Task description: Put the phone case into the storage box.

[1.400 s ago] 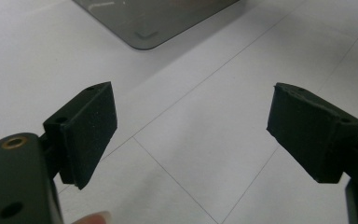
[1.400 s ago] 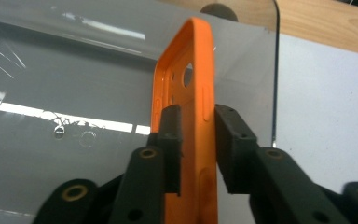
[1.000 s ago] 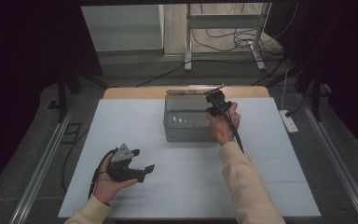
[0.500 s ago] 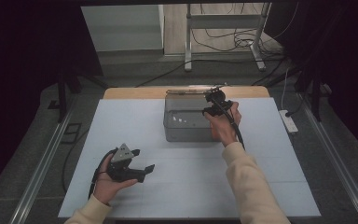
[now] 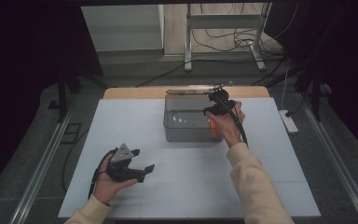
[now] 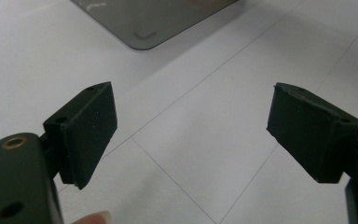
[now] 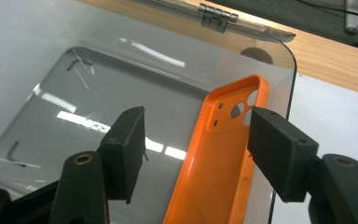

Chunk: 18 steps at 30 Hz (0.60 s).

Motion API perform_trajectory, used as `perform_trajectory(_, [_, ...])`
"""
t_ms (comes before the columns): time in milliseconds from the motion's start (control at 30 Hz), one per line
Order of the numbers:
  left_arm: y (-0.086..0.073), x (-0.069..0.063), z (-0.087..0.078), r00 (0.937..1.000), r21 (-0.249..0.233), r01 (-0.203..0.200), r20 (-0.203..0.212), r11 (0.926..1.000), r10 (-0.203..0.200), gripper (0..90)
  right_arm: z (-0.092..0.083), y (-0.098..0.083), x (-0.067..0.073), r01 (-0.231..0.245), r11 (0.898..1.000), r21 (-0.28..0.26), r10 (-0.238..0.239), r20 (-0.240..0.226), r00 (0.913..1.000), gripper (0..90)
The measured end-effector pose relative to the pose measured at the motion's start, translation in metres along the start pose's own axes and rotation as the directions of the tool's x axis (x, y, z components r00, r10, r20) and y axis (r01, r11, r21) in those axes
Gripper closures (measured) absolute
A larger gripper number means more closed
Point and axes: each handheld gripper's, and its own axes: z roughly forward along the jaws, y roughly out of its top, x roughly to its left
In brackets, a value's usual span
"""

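Right gripper view: one orange phone case (image 7: pixel 219 163), one clear box (image 7: pixel 74 93).

The person's left hand (image 5: pixel 109 179) cradles the left gripper (image 5: pixel 142 169) low and level, jaws wide apart, while the outstretched right arm points the right gripper (image 5: pixel 213 108) downward, its jaws having just been opening.

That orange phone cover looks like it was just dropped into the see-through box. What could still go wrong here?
1. The orange plastic phone case leans tilted against the wall of the clear plastic box, so it may slide or tip over.
2. The right claw has just been opening, and its pads stand close beside the case; lifting out could snag it.
3. The hinged lid stands open behind the box and might drop onto the hand.
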Motion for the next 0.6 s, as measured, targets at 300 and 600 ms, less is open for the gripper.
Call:
perform_trajectory(300, [0.0, 0.0, 0.0, 1.0, -0.003, 0.007, 0.0, 1.0, -0.007, 15.5, -0.015, -0.001, -0.006, 0.019, 0.999, -0.039, -0.023, -0.098, 0.9949, 34.8])
perform_trajectory(600, [0.0, 0.001, -0.001, 1.0, -0.001, 0.005, -0.003, 1.0, -0.005, 15.5, -0.034, -0.004, -0.008, 0.051, 0.996, -0.071, -0.061, -0.146, 0.9874, 34.6])
